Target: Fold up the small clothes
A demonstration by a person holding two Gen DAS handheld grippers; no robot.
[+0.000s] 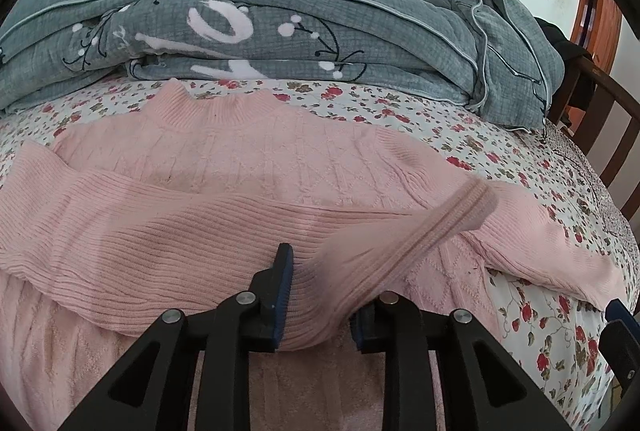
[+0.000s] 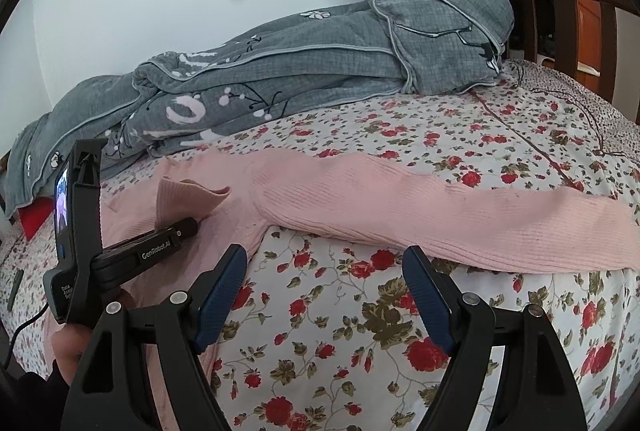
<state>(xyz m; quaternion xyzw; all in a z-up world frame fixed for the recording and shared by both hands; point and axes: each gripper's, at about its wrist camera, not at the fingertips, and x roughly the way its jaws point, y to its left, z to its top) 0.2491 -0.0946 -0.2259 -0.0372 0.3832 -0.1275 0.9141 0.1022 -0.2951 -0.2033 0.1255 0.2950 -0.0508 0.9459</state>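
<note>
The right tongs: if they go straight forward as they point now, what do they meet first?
Probably the floral sheet just ahead of the open right tongs, which hold nothing. The pink sleeve lies a little beyond. Depth is unclear, so the sleeve could come first.

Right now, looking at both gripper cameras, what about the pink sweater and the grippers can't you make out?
- Left wrist view: the sleeve cuff is motion-blurred; whether the left gripper pads press it is unclear.
- Left wrist view: the pink sweater hem is hidden behind the gripper body and cut off by the bottom edge.
- Right wrist view: the phone screen on the left gripper is too small to read.
- Right wrist view: the right gripper blocks the floral sheet beneath it.
</note>
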